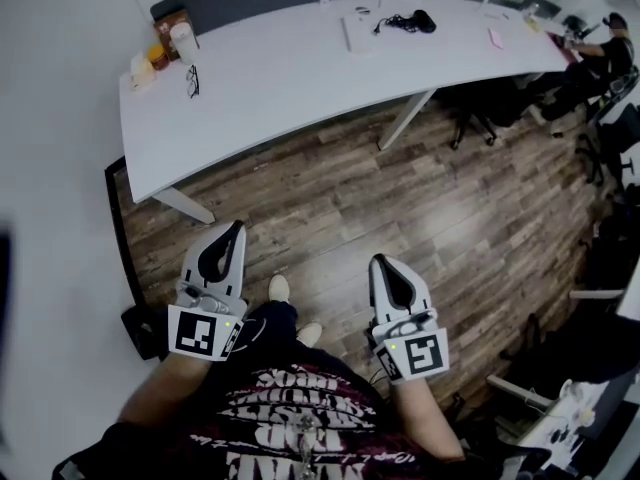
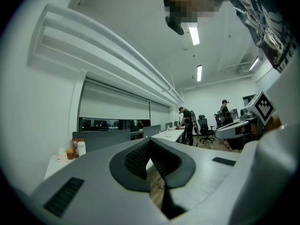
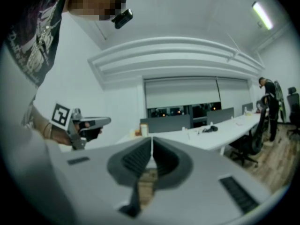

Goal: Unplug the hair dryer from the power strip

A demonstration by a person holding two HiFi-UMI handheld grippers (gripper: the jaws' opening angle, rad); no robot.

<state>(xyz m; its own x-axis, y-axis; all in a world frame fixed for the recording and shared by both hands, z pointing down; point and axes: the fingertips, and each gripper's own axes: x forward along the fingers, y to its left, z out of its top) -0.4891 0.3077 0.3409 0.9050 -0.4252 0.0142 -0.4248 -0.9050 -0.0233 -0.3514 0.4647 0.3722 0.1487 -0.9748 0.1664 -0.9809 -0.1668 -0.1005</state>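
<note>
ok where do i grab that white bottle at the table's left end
Probably round its middle, coming from its right in the head view: the white bottle stands upright, and the jar and brown box crowd its left and back.

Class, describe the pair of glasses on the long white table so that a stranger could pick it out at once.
Find the long, curved white table beyond the wooden floor and go to its left end, where a few containers stand. Just beside them, towards the near edge, lie the glasses: thin, dark and flat, the only thing there that isn't a container.
</note>
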